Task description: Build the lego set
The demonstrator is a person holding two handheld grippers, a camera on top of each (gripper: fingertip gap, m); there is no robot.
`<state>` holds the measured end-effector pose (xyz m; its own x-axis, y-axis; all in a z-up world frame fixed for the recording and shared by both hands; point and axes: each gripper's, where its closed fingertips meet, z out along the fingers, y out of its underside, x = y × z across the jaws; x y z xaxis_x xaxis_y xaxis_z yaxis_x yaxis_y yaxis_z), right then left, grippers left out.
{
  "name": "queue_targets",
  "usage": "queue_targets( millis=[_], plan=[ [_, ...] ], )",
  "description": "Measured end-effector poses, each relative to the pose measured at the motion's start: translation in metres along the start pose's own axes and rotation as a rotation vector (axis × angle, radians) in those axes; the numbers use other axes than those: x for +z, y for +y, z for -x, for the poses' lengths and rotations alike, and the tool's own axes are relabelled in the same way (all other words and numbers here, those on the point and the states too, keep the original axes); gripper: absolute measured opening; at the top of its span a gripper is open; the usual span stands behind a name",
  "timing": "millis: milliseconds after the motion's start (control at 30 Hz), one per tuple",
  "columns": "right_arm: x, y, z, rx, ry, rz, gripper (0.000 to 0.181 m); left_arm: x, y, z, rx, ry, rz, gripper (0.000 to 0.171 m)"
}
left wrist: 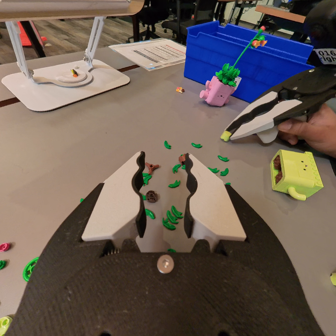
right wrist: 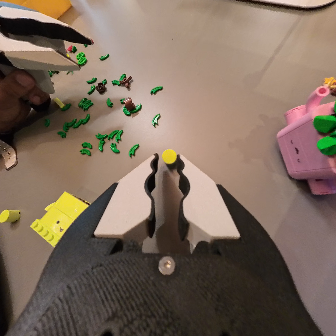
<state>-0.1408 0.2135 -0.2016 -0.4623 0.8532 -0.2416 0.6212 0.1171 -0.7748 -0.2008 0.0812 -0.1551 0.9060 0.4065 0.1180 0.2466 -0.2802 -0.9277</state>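
My left gripper [left wrist: 165, 154] is open and empty, low over scattered green leaf pieces [left wrist: 171, 217], a brown three-pronged piece [left wrist: 151, 166] and a dark round piece [left wrist: 151, 196]. A small brown piece [left wrist: 182, 159] lies at its right fingertip. My right gripper [right wrist: 168, 156] is shut on a lime round piece [right wrist: 169, 156], tip down at the table; it also shows in the left wrist view [left wrist: 225, 135]. A lime pot [left wrist: 296, 174] lies on its side by the right hand. A pink pot [left wrist: 218, 91] with a green plant and a tall flower stem leans near the blue bin.
A blue bin [left wrist: 245, 54] stands at the back right, a white stand [left wrist: 63, 80] at the back left, and a sheet of paper [left wrist: 151, 52] between them. A loose lime cylinder [right wrist: 10, 216] lies beside the lime pot [right wrist: 60, 218]. A green wheel [left wrist: 30, 267] and a pink piece [left wrist: 4, 247] lie near left. Tip to tip, the grippers are about 15 cm apart. The pink pot [left wrist: 218, 91] is about 10 cm from my right fingertips and 25 cm from my left. Look for it in the right wrist view [right wrist: 299, 131] too.
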Motion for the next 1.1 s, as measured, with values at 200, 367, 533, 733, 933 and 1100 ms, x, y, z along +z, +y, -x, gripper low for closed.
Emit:
queue_targets(
  millis=[200, 367, 533, 733, 933, 1100],
  plan=[
    [-0.012, -0.009, 0.005, -0.007, -0.01, -0.092, 0.023, -0.009, -0.015, -0.043, -0.119, 0.245, -0.05, 0.051],
    [-0.033, -0.016, 0.014, 0.031, -0.066, -0.213, 0.024, -0.021, -0.028, -0.114, -0.264, 0.502, -0.044, 0.07],
    [-0.051, -0.025, 0.015, 0.132, -0.165, -0.329, 0.026, -0.005, -0.005, -0.16, -0.176, 0.518, 0.121, 0.073],
    [-0.074, -0.035, 0.02, 0.274, -0.347, -0.469, 0.031, 0.02, 0.038, -0.177, -0.049, 0.421, 0.35, 0.074],
    [-0.069, -0.034, 0.032, 0.222, -0.358, -0.441, 0.032, 0.026, 0.064, -0.183, 0.024, 0.343, 0.432, 0.07],
    [-0.072, -0.036, 0.035, 0.228, -0.381, -0.461, 0.032, 0.037, 0.063, -0.187, 0.014, 0.306, 0.379, 0.066]
  ],
)
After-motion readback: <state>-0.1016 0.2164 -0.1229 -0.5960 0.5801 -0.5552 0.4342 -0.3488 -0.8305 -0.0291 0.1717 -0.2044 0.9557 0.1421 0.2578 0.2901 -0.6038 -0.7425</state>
